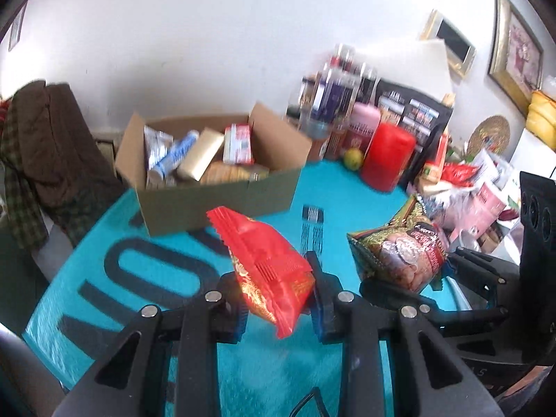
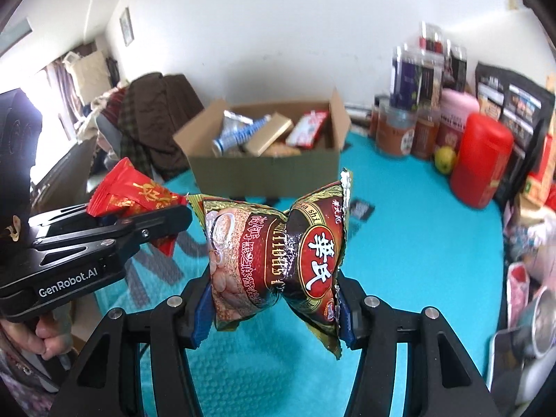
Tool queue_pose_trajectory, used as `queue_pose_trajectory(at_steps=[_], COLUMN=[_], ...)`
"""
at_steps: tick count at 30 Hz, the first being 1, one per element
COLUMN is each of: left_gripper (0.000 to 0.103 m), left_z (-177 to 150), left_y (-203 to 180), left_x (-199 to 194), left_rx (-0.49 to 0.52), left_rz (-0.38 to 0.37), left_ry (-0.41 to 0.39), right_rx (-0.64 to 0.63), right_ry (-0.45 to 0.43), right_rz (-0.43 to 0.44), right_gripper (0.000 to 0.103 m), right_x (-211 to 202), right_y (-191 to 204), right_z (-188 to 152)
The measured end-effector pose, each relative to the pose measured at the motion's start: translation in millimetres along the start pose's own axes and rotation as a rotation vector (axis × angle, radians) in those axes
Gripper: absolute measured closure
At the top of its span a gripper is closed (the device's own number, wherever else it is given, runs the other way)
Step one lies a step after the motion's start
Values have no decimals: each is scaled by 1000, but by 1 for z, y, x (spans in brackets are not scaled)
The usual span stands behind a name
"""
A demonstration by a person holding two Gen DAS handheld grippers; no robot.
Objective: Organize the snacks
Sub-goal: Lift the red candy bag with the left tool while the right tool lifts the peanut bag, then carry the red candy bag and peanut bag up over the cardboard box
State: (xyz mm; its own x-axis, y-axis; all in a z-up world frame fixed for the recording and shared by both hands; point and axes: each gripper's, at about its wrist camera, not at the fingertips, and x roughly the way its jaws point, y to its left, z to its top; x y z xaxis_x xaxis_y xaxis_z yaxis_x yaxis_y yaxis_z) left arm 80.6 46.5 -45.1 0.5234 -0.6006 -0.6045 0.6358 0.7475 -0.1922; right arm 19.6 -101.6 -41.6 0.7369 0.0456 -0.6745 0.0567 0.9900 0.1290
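Two packets lifted above the bench, box ahead.
Left gripper (image 1: 278, 299) clenched on red packet (image 1: 267, 267); right gripper (image 2: 274, 309) grasping brown packet (image 2: 278, 257), both carried clear for dropping into cardboard box (image 1: 215, 201) near the far edge.

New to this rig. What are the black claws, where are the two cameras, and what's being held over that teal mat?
No robot arm: a person holds a two-finger gripper in each hand, each with a fisheye camera looking along its fingers.

In the left wrist view, the left gripper is shut on a red snack packet. In the right wrist view, the right gripper squeezes a brown and green snack bag. Both are in the air above the teal mat.

Behind them an open cardboard box already holds snacks; jars and a red canister stand to the right.
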Motion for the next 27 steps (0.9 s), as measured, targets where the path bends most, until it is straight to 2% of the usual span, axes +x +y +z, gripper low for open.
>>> queue_pose_trajectory(at_steps=[14, 27], left_gripper=[75, 75], left_z=[70, 137], left_y=[-1, 20], left_x=[-4, 26], left_rx=[49, 41], left_rz=[2, 31], left_ry=[-147, -222], right_rx=[-56, -120], right_ry=[-113, -190], right_rz=[4, 6], right_gripper=[47, 47], right_x=[-2, 29], right_y=[-6, -16], right_z=[67, 135])
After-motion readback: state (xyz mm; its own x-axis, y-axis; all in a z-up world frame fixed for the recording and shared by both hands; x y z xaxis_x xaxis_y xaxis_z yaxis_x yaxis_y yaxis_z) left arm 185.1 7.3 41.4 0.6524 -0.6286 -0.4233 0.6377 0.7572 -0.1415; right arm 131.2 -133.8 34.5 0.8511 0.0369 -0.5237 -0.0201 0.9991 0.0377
